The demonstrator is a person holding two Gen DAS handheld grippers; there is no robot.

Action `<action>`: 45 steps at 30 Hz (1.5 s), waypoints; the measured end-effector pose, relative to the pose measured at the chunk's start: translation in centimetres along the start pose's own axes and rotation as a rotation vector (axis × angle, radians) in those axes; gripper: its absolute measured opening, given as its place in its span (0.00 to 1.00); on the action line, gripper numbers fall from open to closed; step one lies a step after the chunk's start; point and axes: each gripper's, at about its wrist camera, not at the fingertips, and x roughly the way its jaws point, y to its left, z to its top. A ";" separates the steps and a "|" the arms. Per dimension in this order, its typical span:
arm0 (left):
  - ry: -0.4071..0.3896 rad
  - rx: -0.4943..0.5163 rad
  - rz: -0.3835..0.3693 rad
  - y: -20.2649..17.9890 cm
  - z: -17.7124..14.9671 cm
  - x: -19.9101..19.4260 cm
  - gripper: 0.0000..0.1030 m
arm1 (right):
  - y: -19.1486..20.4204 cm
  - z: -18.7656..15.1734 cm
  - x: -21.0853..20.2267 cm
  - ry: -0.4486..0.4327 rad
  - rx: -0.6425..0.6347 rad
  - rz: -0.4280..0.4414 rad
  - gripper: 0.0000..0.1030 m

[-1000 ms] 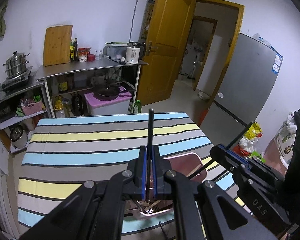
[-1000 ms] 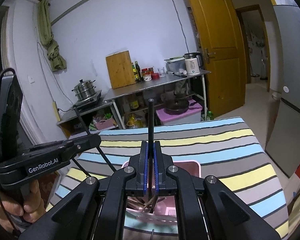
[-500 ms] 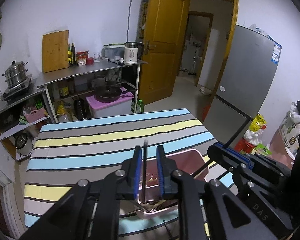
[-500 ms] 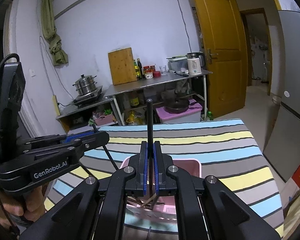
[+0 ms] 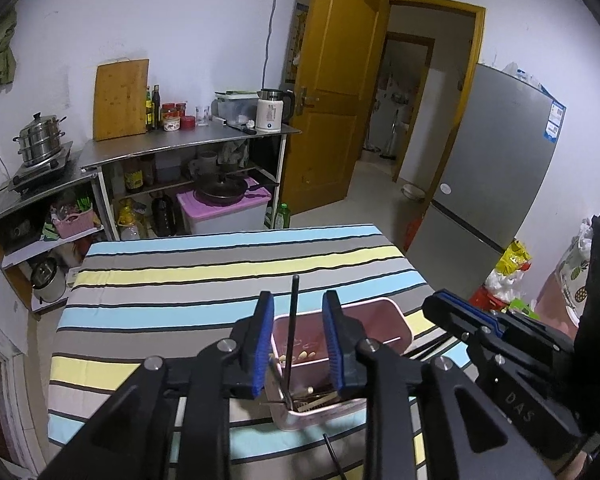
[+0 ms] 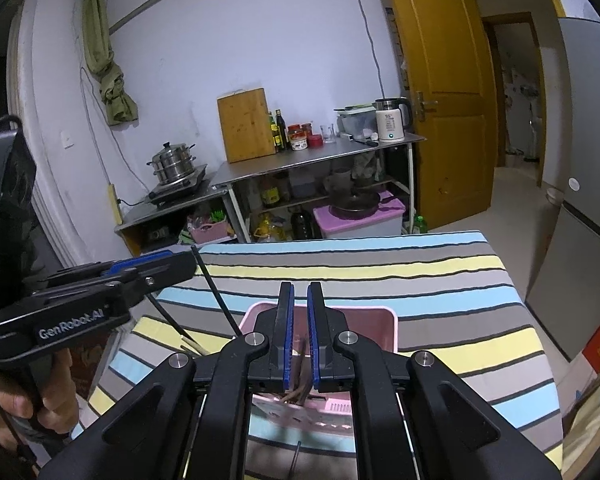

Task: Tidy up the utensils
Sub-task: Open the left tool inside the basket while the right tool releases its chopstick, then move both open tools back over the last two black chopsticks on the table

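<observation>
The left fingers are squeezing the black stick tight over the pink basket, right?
Not quite. In the left wrist view the left gripper is open: the black stick stands free between the blue fingers, touching neither. It is indeed over the pink basket, its lower end down inside.

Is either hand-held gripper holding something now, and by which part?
Neither holds anything. The left hand-held gripper is open around a black chopstick standing in the pink basket; the right hand-held gripper is also open.

Pink basket (image 5: 396,322), striped tablecloth (image 5: 204,280)
</observation>
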 end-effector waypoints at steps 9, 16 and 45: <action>-0.043 -0.029 -0.035 0.6 -2.5 -3.8 0.26 | -0.6 -1.5 -4.2 -0.027 0.018 -0.004 0.10; -0.054 -0.040 -0.058 0.1 -6.5 -6.5 0.28 | -0.5 -5.2 -7.6 -0.011 0.026 -0.008 0.10; 0.054 -0.083 -0.091 -2.9 -19.5 -7.2 0.28 | -1.7 -16.1 -11.7 0.072 0.065 -0.044 0.10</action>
